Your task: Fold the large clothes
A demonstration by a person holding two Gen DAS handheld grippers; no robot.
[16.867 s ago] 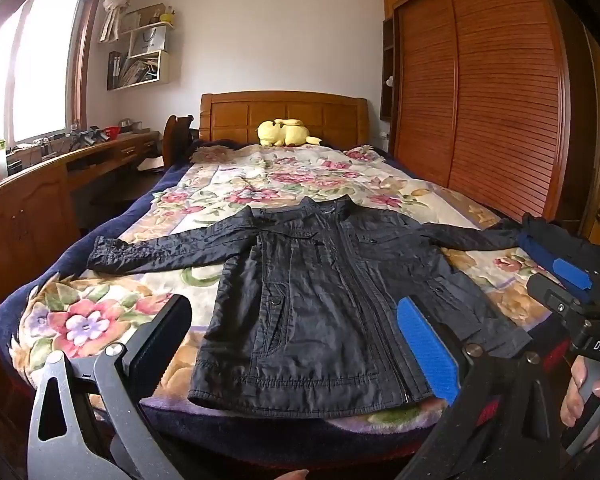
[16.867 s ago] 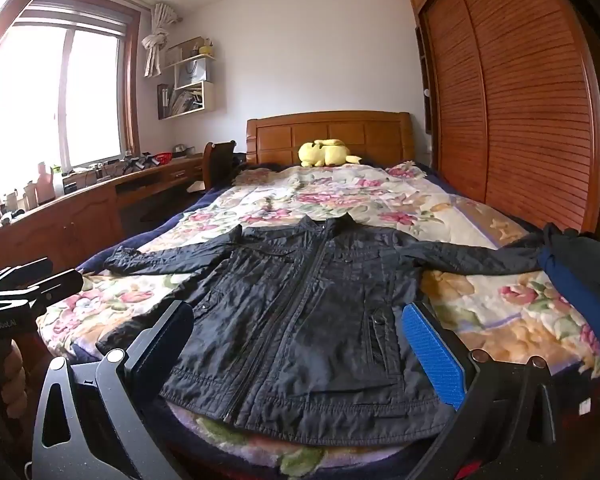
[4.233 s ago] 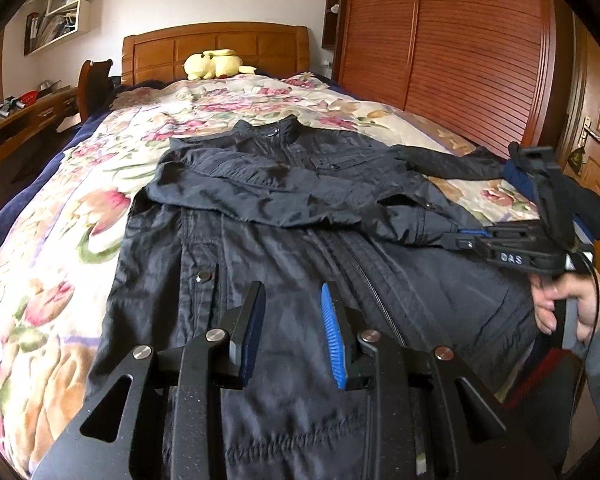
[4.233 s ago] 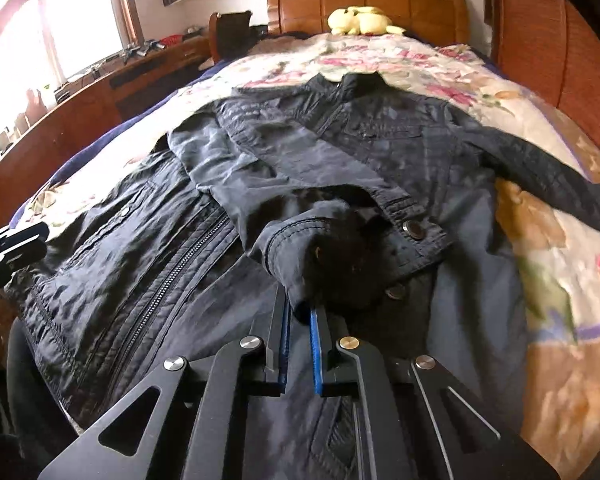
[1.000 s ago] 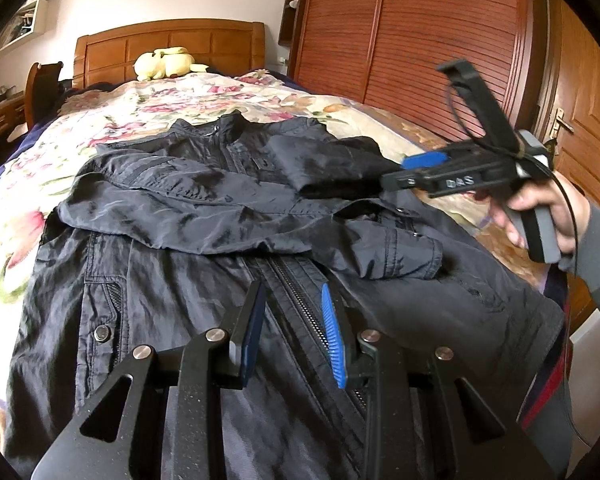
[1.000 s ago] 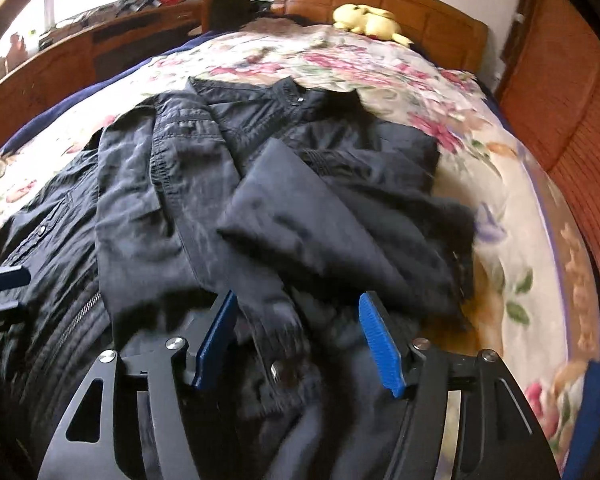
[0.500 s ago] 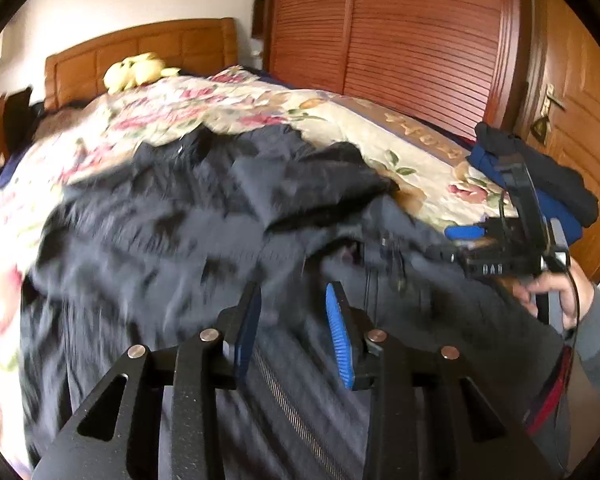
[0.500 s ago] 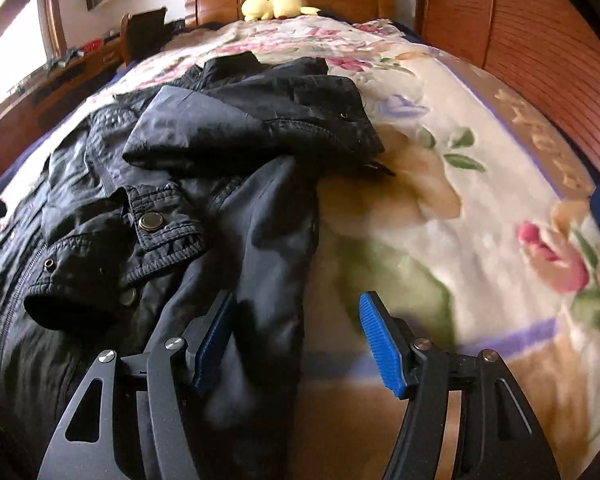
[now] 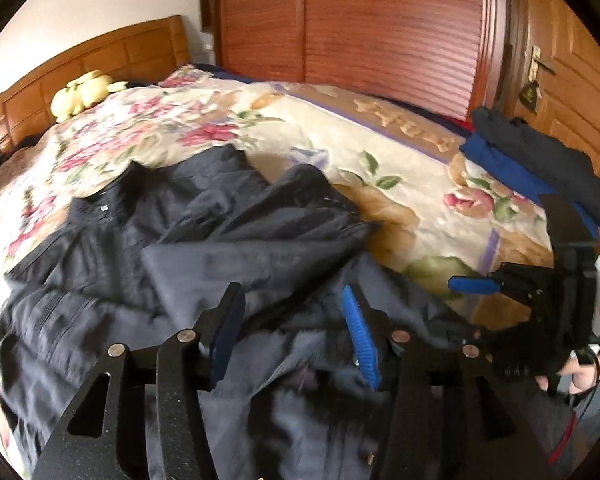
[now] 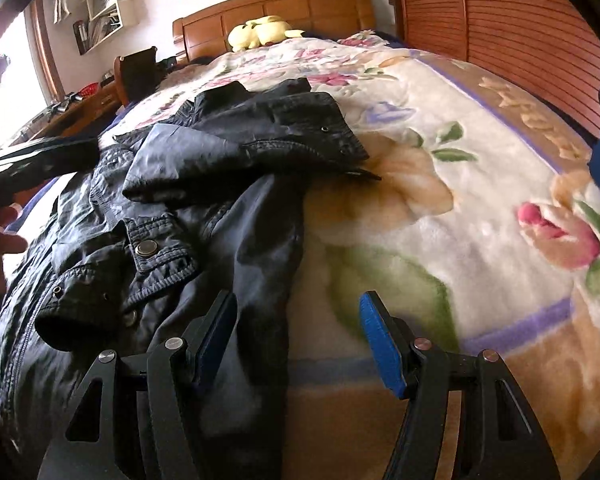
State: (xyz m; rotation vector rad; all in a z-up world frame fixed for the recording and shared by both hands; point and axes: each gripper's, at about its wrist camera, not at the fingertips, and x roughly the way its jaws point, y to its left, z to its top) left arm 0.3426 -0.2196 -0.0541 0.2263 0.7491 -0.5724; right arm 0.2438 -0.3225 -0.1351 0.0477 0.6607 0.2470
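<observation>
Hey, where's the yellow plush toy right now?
The yellow plush toy lies at the far end of the bed against the wooden headboard, well beyond the black jacket.

left wrist: low over jacket (image 9: pixel 260 248), faces wardrobe | right wrist: faces headboard | shared: jacket, bed

The jacket (image 10: pixel 204 184) is lying on the bed (image 10: pixel 440 216), both sleeves crossing over its chest. A plush (image 10: pixel 260 32) is sitting behind it by the headboard (image 10: pixel 300 8). Clothes (image 9: pixel 540 168) are lying at my right.
</observation>
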